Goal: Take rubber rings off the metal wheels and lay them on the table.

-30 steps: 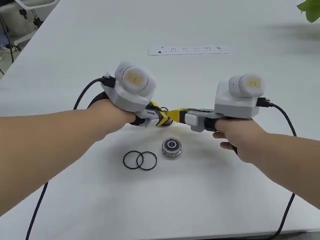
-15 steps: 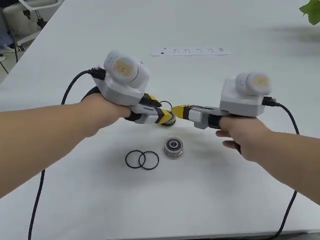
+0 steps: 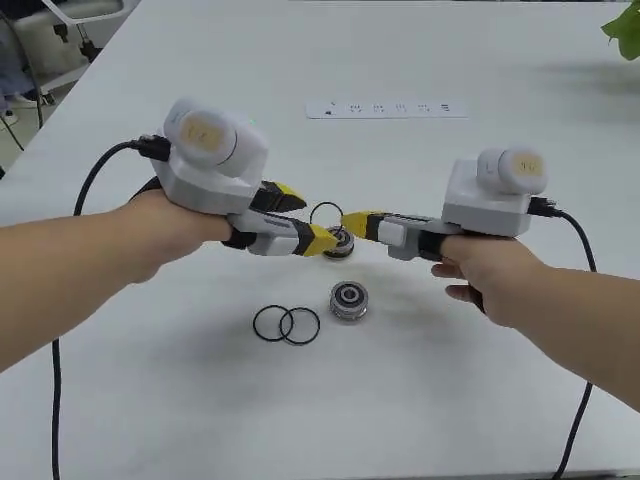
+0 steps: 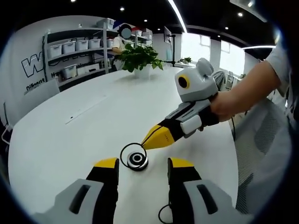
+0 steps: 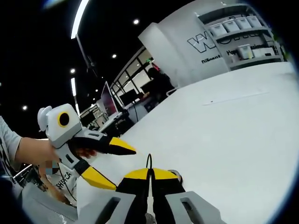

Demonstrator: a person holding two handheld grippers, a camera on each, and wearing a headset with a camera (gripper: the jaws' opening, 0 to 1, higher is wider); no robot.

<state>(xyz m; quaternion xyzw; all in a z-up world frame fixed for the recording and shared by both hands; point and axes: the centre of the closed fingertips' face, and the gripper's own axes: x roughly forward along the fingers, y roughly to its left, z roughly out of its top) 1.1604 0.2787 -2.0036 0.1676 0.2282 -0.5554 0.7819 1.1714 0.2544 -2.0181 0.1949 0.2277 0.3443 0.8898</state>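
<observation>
Right gripper (image 3: 352,222): clenched on rubber ring (image 3: 326,212), which stood upright just above metal wheel (image 3: 338,243).
Left gripper (image 3: 305,217): released, jaws straddling that wheel.

- Table (image 3: 450,400): power strip (image 3: 387,108) at far centre; plant (image 3: 625,22) at far right corner.
- Near wheel (image 3: 347,299) on the table, centre; two loose rings (image 3: 286,324) flat just left of it, overlapping each other.
- Far wheel (image 3: 340,245) behind the near wheel, between left gripper (image 3: 308,218) on its left and right gripper (image 3: 350,222) on its right.
- Rubber ring (image 3: 326,213) just above and behind the far wheel, at the right gripper's tip.
</observation>
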